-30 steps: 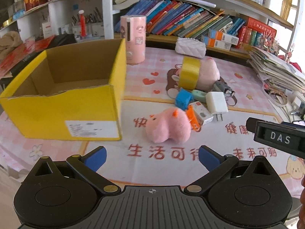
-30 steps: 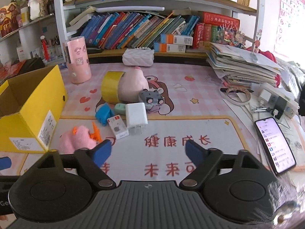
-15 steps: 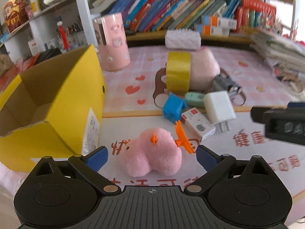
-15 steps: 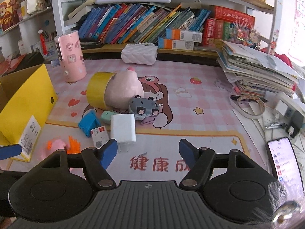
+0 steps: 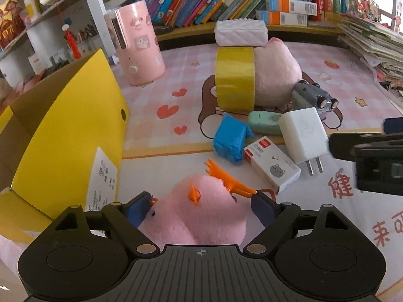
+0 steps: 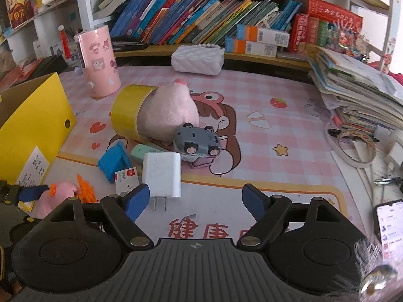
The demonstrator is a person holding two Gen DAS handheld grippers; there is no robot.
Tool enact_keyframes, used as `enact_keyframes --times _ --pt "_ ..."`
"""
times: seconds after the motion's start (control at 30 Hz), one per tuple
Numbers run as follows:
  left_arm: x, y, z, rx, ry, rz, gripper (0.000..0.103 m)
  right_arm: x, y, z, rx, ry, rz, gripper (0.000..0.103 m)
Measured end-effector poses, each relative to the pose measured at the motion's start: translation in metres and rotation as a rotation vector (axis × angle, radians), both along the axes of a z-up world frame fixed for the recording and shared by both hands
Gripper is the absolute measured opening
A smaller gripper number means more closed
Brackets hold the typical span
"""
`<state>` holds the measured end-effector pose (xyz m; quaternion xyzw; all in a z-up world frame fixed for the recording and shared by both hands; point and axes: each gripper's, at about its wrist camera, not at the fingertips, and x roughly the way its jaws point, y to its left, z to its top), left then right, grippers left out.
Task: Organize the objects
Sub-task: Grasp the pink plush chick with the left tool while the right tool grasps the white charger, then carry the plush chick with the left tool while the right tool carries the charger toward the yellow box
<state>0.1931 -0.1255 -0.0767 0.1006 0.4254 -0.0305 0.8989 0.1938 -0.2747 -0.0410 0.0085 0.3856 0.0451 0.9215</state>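
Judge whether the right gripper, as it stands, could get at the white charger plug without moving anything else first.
Probably yes. The right gripper has its jaws open, and the white charger plug lies flat on the mat just ahead of its left fingertip, prongs toward it. Only the small white box crowds the plug's left side.

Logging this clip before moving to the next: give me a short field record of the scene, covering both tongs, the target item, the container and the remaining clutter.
left tongs: open, fingers either side of the pink plush chick, not yet closed
right tongs: open, holding nothing, hovering above the mat near the white charger
container: yellow cardboard box, open, left of the chick
clutter: yellow tape roll, blue block, small white carton, grey toy car, large pink plush
task state: nothing seen boxed yet
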Motion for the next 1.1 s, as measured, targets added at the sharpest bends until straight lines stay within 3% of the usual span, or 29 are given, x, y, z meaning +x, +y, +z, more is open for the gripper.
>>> enact_keyframes --times 0.2,0.3,0.37,0.53,0.63,1.1 --pt "-0.01 0.003 0.008 -0.035 0.013 -0.016 0.087 0.02 0.012 -0.008 0.007 0.031 0.057 0.077" --pt "-0.017 0.005 0.013 -0.049 0.007 -0.015 0.087 0.031 0.022 -0.011 -0.008 0.038 0.094 0.069" --pt "-0.018 0.007 0.015 -0.054 0.003 -0.008 0.087 0.038 0.025 -0.013 -0.017 0.041 0.101 0.057" --pt "-0.024 0.007 0.018 -0.061 -0.004 0.001 0.087 0.05 0.029 -0.022 -0.012 0.084 0.111 0.054" --pt "-0.026 0.008 0.018 -0.076 -0.007 0.012 0.087 0.05 0.03 -0.027 -0.001 0.078 0.131 0.044" --pt "-0.049 0.015 0.037 -0.182 -0.109 0.038 0.086 0.0 0.02 0.006 -0.02 -0.038 0.121 0.043"
